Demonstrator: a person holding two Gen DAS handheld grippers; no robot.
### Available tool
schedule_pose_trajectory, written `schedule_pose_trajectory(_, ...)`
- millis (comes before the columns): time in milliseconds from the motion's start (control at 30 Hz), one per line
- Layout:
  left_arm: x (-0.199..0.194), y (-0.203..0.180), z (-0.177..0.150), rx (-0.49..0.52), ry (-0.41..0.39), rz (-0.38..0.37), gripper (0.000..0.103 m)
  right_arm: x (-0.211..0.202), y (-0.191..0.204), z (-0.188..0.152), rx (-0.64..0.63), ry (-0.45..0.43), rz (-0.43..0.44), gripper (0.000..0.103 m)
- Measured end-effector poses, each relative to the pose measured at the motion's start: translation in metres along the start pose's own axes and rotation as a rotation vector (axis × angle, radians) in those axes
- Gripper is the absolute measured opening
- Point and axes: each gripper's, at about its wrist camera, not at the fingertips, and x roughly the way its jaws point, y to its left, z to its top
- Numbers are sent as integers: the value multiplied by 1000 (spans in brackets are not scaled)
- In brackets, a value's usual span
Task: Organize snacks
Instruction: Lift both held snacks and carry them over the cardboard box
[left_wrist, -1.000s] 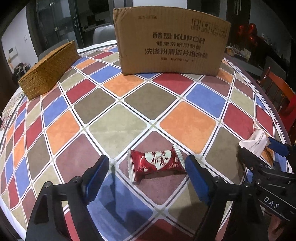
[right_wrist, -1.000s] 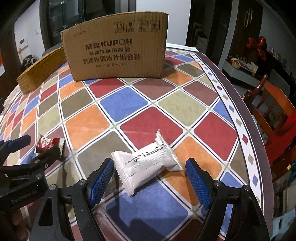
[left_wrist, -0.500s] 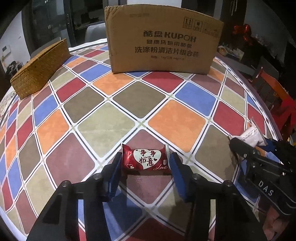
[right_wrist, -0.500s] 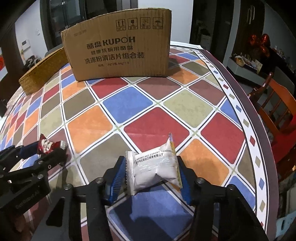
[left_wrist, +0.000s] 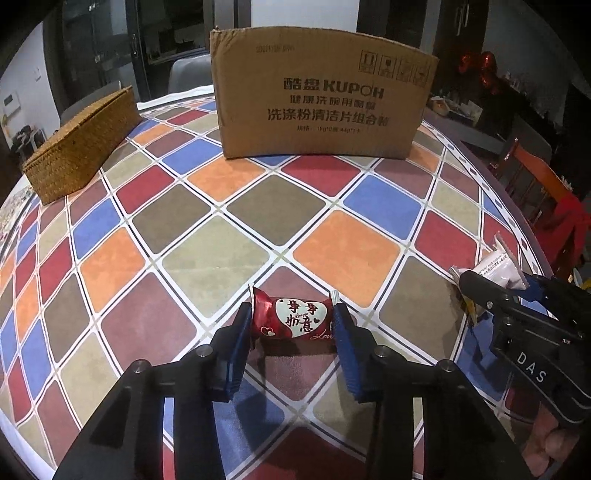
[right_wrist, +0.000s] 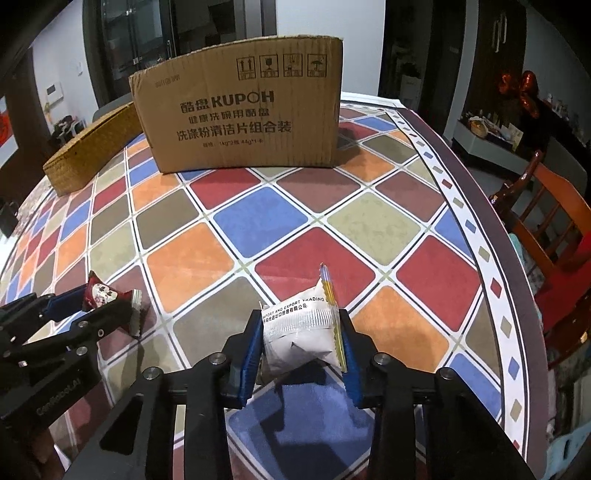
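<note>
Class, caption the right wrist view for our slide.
Right gripper squeezes a white snack packet on the chequered tablecloth.

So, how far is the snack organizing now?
Nothing visibly stored yet. In hand: the left gripper has just closed on the red candy, the right gripper on the white packet, crumpling it. Left: lift and put both away, perhaps in the wicker basket or cardboard box.

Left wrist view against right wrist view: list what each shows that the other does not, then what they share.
Only the left wrist view shows the heart label face-on on the red snack, pinched in the left tool. Only the right wrist view shows the print on the white snack, squeezed in the right tool, and the tablecloth's dotted border. Both show both snacks, both tools, the cardboard box and the woven basket. Both tools have just been closing.
</note>
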Motion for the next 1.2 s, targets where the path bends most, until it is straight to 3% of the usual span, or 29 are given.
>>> schedule_pose_trajectory(467, -17, 3, 11, -13, -34, -4, 42, -16, 4, 13, -2, -34, 4, 39)
schedule_pose_trajectory(1200, -47, 7, 58, -13, -95, 6, 42, -38, 5, 61, 8, -95, 22, 39)
